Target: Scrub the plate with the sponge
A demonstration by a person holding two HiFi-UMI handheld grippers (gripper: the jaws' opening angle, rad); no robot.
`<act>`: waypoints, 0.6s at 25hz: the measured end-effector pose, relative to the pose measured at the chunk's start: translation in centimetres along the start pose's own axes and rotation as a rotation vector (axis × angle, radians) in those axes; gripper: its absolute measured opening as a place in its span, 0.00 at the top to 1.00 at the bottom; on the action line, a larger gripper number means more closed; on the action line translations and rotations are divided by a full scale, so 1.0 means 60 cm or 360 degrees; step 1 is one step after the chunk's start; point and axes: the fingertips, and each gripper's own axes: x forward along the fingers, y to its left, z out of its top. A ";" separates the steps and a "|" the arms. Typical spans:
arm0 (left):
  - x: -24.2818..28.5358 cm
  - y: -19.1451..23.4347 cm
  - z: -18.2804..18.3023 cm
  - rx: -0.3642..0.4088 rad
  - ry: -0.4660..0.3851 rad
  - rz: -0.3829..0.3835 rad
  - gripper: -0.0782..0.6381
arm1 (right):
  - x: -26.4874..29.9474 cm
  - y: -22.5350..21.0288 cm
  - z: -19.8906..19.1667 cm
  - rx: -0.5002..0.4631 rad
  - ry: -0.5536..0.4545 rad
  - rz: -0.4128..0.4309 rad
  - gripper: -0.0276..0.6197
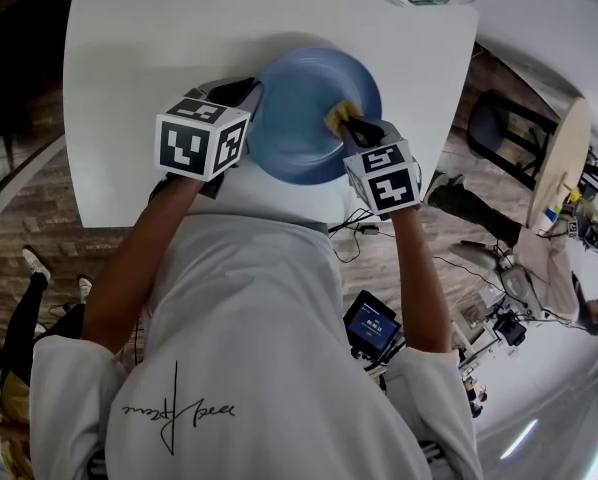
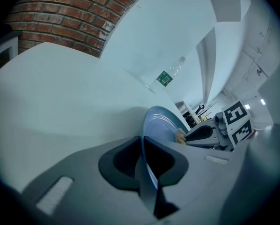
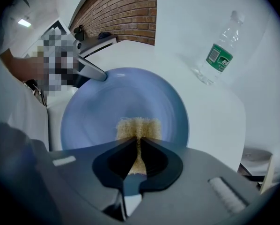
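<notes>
The left gripper (image 2: 144,159) is clamped on the rim of the blue plate (image 2: 161,123): in the left gripper view the plate's thin edge is seen running between the 2 dark jaws, which are closed against it. In the head view this gripper is seen at the plate's left edge, with its marker cube toward the person.

The right gripper (image 3: 137,154) is closed on the yellow sponge (image 3: 139,125). The sponge is pinched narrow between the jaws and spreads out beyond their tips, where it is pressed against the plate's upper face. In the head view the sponge (image 1: 340,116) is placed on the right part of the plate (image 1: 299,118), near its rim.

The plate is found on the white table (image 1: 129,68), close to the edge nearest the person. Whether it lies flat or is tipped slightly cannot be told.

1 clear plastic bottle (image 3: 219,50) with a green label is laid on its side on the table beyond the plate, well apart from it. A brick wall (image 2: 60,8) is seen behind the table.
</notes>
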 end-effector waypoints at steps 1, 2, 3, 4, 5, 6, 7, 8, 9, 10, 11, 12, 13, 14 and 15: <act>0.000 0.000 0.000 0.0000 0.0000 0.0001 0.83 | 0.000 -0.001 0.003 0.0002 -0.0008 -0.0007 0.91; 0.000 0.000 0.000 -0.0001 0.0001 0.0002 0.83 | 0.000 -0.001 0.005 0.0003 -0.0016 -0.0012 0.91; 0.000 -0.001 0.000 -0.0001 0.0001 0.0003 0.83 | 0.001 -0.002 0.008 0.0004 -0.0025 -0.0017 0.91; 0.000 -0.001 0.000 -0.0002 0.0001 0.0004 0.83 | 0.001 -0.003 0.011 0.0004 -0.0035 -0.0023 0.91; 0.001 -0.001 0.000 -0.0003 0.0000 0.0004 0.83 | 0.001 -0.003 0.014 0.0004 -0.0044 -0.0029 0.91; 0.001 -0.001 0.001 -0.0003 0.0000 0.0004 0.83 | 0.002 -0.003 0.017 0.0003 -0.0050 -0.0034 0.91; 0.001 -0.001 0.001 -0.0003 -0.0001 0.0004 0.83 | 0.002 -0.003 0.020 0.0001 -0.0055 -0.0038 0.91; 0.000 -0.001 0.001 -0.0003 -0.0001 0.0004 0.83 | 0.002 -0.002 0.022 -0.0002 -0.0059 -0.0040 0.91; -0.001 -0.001 0.001 -0.0003 -0.0002 0.0004 0.83 | 0.002 -0.002 0.024 -0.0006 -0.0063 -0.0043 0.91; -0.001 -0.001 0.001 -0.0003 -0.0002 0.0004 0.84 | 0.002 0.000 0.026 -0.0011 -0.0065 -0.0046 0.91; -0.002 -0.001 0.001 -0.0004 -0.0002 0.0004 0.84 | 0.002 0.001 0.027 -0.0018 -0.0063 -0.0049 0.91; -0.002 -0.001 0.001 -0.0006 -0.0002 0.0004 0.83 | 0.003 0.002 0.028 -0.0023 -0.0063 -0.0052 0.91; -0.002 -0.001 0.001 -0.0007 -0.0001 0.0005 0.83 | 0.003 0.004 0.031 -0.0028 -0.0068 -0.0055 0.91; -0.002 -0.001 0.001 -0.0009 -0.0001 0.0005 0.84 | 0.003 0.004 0.034 -0.0031 -0.0074 -0.0060 0.91; -0.001 -0.001 0.002 -0.0009 -0.0002 0.0005 0.84 | 0.003 0.004 0.037 -0.0034 -0.0077 -0.0064 0.91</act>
